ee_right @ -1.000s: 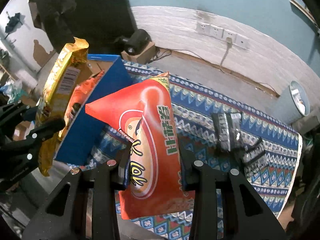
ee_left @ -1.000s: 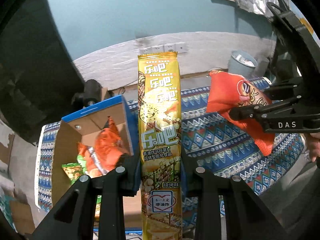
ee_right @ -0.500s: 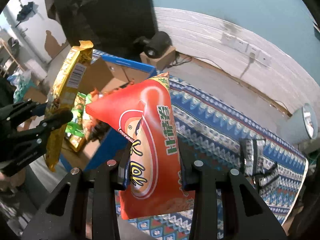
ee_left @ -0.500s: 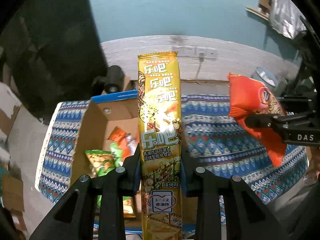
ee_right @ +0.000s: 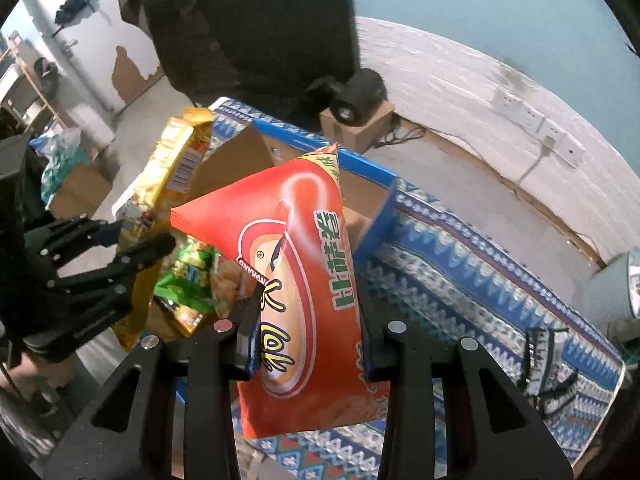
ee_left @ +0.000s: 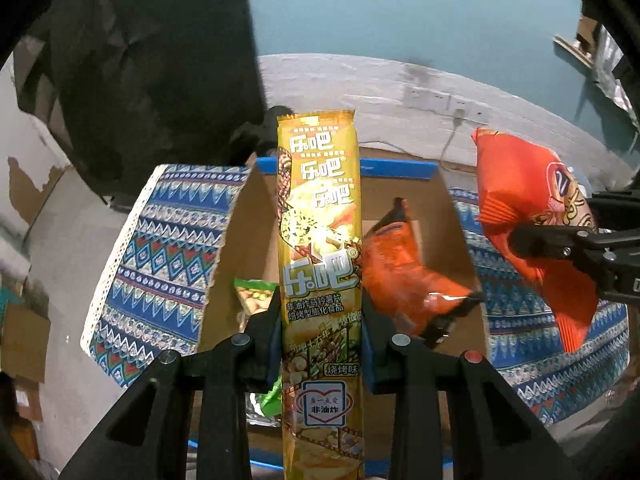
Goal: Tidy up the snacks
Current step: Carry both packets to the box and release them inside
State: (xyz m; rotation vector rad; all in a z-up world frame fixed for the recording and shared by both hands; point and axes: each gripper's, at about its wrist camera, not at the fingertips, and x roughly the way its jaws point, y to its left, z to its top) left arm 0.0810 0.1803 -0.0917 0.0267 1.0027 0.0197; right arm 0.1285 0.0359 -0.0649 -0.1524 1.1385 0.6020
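Observation:
My left gripper (ee_left: 320, 320) is shut on a long yellow snack pack (ee_left: 320, 240) and holds it upright over an open cardboard box with blue rims (ee_left: 400, 169). The box holds an orange bag (ee_left: 404, 276) and a green bag (ee_left: 252, 294). My right gripper (ee_right: 308, 320) is shut on a red chip bag (ee_right: 296, 264), held in the air just right of the box (ee_right: 360, 164). In the right wrist view the left gripper (ee_right: 132, 240) and its yellow pack (ee_right: 168, 184) are at the left. In the left wrist view the red bag (ee_left: 524, 204) is at the right.
The box stands on a table with a blue patterned cloth (ee_left: 160, 256). Dark snack packs (ee_right: 544, 364) lie on the cloth (ee_right: 460, 280) at the right. A black spotlight on a small carton (ee_right: 356, 100) and a grey bin (ee_right: 616, 284) stand beyond the table.
Both grippers have swung left with their packs. The box has come from the left to sit under the yellow pack, and its inside shows more.

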